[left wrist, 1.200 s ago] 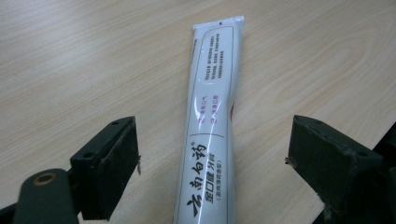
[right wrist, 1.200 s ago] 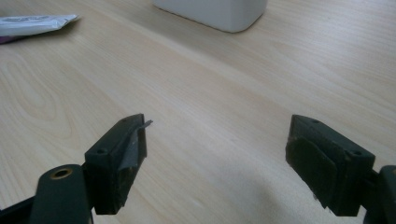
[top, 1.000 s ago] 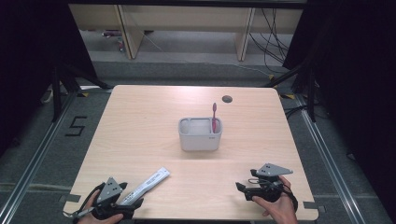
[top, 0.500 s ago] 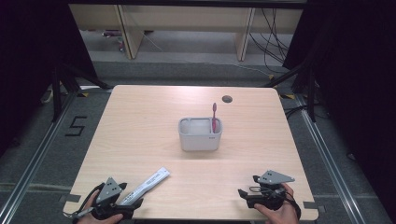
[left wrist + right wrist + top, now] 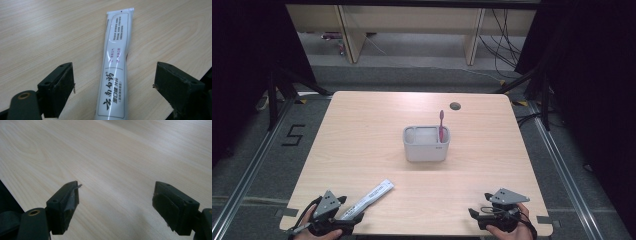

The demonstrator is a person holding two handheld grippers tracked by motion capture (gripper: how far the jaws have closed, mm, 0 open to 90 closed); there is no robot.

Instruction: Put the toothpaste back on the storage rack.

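The toothpaste tube point(image 5: 115, 67) is seen lying flat on the table point(image 5: 362, 130), near the front-left corner, w/ its crimped end aimed toward the middle of the table and its lower part between the jaws of the left hand-held gripper point(image 5: 113, 85). Those jaws are spread wide, one on each side of the tube and neither touching it, so nothing is gripped yet; the straddling pose is judged to be a line-up for a pinch across the tube's width. In the high view the same left hand-held gripper point(image 5: 343, 220) is found at the table's front edge, tube point(image 5: 371, 196) running out from it at a slant. The right hand-held gripper point(image 5: 115, 202) is likewise released, jaws apart over bare wood, nothing between them; in the high view it point(image 5: 477, 216) is parked at the front-right edge, prob. kept clear while the left does the work. A grey organiser box point(image 5: 426, 144) is set mid-table, well apart from both grippers, w/ a pink toothbrush point(image 5: 441, 125) stood upright in its right-hand compartment; the wider left compartment looks empty and is judged the likely home for the tube. As for writing: large black Chinese characters are printed along the tube's lower panel, w/ smaller lines beneath, pink text mid-tube and a block of fine print near the crimp, too small to be read. A "5" point(image 5: 293, 135) is marked on the floor left of the table.
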